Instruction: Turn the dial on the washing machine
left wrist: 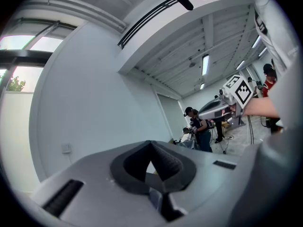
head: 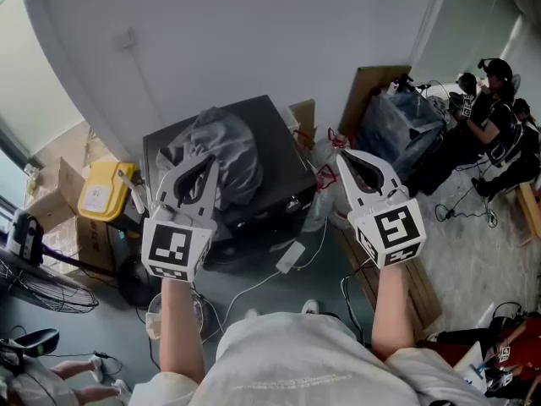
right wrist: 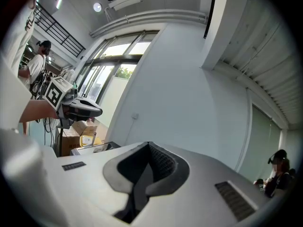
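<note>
Left gripper (head: 203,164) clenched on nothing, washing machine (head: 275,134) and grey cloth (head: 230,142) below its jaws, right gripper (head: 348,164) clenched empty alongside.

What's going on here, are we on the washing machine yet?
Not yet. A person holds the left gripper and the right gripper raised and level above the black box-shaped washing machine, which has a crumpled grey cloth on top. Both grippers' fingers are shut with nothing between them, and neither touches the machine. I can't pick out the dial from these views.
</note>
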